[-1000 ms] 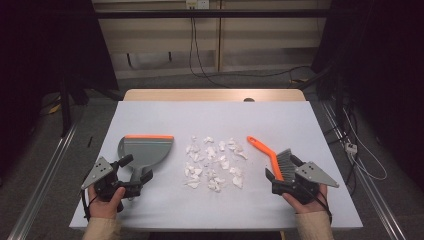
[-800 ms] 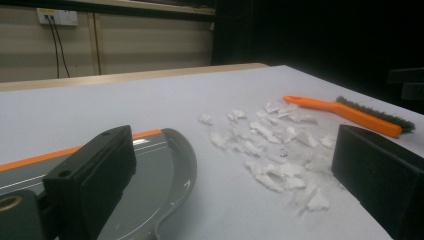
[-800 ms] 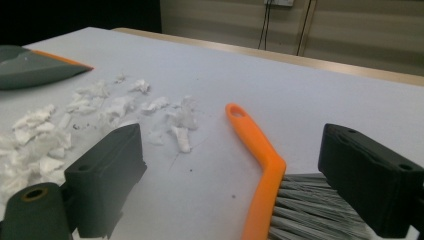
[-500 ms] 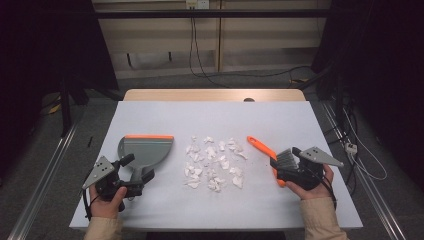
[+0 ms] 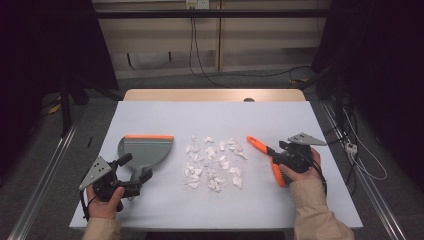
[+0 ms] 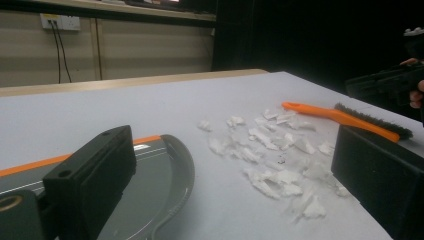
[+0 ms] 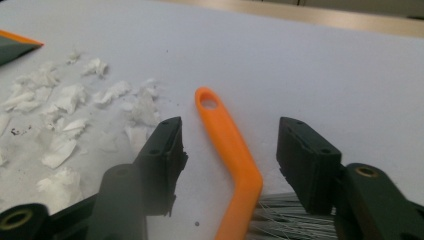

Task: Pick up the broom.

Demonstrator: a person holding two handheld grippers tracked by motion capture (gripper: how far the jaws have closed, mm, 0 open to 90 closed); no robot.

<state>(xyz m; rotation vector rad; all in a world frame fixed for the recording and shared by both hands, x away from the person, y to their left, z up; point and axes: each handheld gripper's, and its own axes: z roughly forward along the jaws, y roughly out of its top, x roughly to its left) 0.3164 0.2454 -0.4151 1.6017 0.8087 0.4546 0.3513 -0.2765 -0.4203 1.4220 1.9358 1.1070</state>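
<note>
1. Sweeping hasn't started: the torn white paper scraps point(image 5: 214, 162) lie scattered mid-desk, none in the grey plastic dustpan with orange lip point(image 5: 145, 150) at left.
2. Right gripper point(image 5: 289, 156) has just been closing, its fingers point(image 7: 162, 150) half-wide around the orange-handled brush point(image 7: 231, 150), gaps showing.
3. Left gripper point(image 5: 131, 181) sits at the dustpan's handle; can't tell its grip.
4. Pale grey desk point(image 5: 210, 117), dim room, cables along the far wall.

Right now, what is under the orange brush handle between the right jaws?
Bare white table lies under the brush handle, paper scraps alongside. The right gripper hides the bristles' underside.
</note>
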